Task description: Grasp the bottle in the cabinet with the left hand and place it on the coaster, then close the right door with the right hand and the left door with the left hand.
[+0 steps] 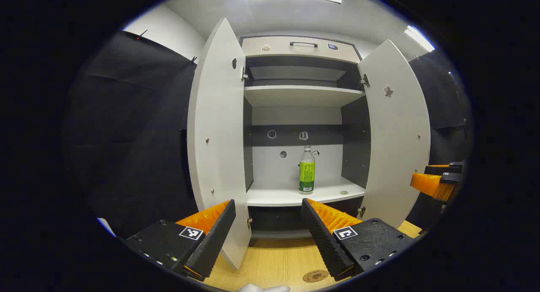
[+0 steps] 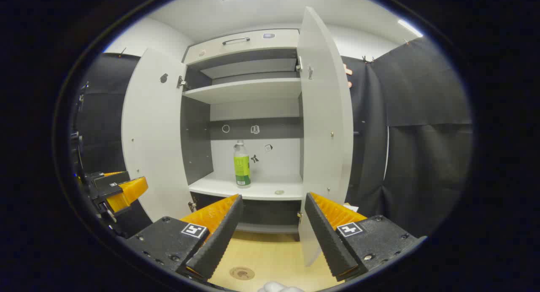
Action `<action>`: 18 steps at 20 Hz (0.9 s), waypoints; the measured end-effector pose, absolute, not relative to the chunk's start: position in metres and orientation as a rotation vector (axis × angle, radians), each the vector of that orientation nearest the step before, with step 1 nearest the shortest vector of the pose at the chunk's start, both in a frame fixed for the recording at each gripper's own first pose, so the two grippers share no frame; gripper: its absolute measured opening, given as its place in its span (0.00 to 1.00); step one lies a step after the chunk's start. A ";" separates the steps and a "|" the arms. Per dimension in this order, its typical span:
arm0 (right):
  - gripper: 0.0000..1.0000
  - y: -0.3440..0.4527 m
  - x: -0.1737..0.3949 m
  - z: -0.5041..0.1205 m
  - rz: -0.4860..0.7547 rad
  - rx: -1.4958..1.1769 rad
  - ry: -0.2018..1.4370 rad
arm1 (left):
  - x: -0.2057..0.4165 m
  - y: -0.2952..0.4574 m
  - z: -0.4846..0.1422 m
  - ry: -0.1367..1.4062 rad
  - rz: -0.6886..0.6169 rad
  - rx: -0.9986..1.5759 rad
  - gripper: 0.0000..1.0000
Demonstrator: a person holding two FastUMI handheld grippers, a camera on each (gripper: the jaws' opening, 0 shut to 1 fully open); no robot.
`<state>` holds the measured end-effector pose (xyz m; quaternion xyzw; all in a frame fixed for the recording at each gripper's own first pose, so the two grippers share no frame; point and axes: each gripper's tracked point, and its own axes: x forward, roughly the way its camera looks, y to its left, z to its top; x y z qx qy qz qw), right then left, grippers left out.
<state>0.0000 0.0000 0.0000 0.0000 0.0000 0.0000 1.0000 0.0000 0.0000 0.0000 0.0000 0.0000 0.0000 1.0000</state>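
Two doors stand wide open on the cabinet point(image 1: 297, 47), the left door point(image 1: 217, 131) and the right door point(image 1: 396, 131) both swung out toward the room. On the lower shelf point(image 1: 291, 196) the bottle point(image 1: 307, 170) stands upright, clear with a green label, a little right of the shelf's middle and set back from the front edge; a small round thing point(image 1: 344, 192) lies on the shelf to its right, too small to make out. The coaster point(image 1: 315, 276) lies flat on the wooden tabletop point(image 1: 270, 258) in front of the cabinet, well apart from the bottle. The left gripper point(image 1: 268, 228) hangs before the cabinet's lower front, its jaws spread apart and holding nothing, the left door's lower edge showing between them. The right gripper point(image 2: 272, 228) is likewise out in front, jaws apart and empty, with the right door's point(image 2: 325, 127) lower edge near its right finger. From the right gripper view the bottle point(image 2: 242, 164) stands on the same shelf point(image 2: 253, 190), the left door point(image 2: 152, 131) hangs open at the left, and the coaster point(image 2: 242, 273) lies on the tabletop point(image 2: 270, 250) below. The left gripper point(image 2: 116, 190) appears off at that view's left edge, and the right gripper point(image 1: 436, 180) at the right edge of the left gripper view, beyond the right door. An upper shelf point(image 1: 301, 95) is bare, and a drawer front with a dark handle point(image 1: 303, 44) caps the cabinet.
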 end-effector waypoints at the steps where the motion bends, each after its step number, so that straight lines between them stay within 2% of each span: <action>1: 0.97 0.000 0.000 0.000 0.003 -0.002 0.000 | 0.001 0.001 0.001 -0.003 0.000 0.001 0.96; 12: 0.95 -0.001 -0.003 -0.001 0.019 -0.009 0.016 | 0.022 0.007 -0.003 0.007 0.003 0.002 0.96; 18: 0.97 -0.002 0.007 -0.002 0.015 -0.013 0.034 | 0.055 -0.005 -0.003 0.000 -0.029 -0.003 0.96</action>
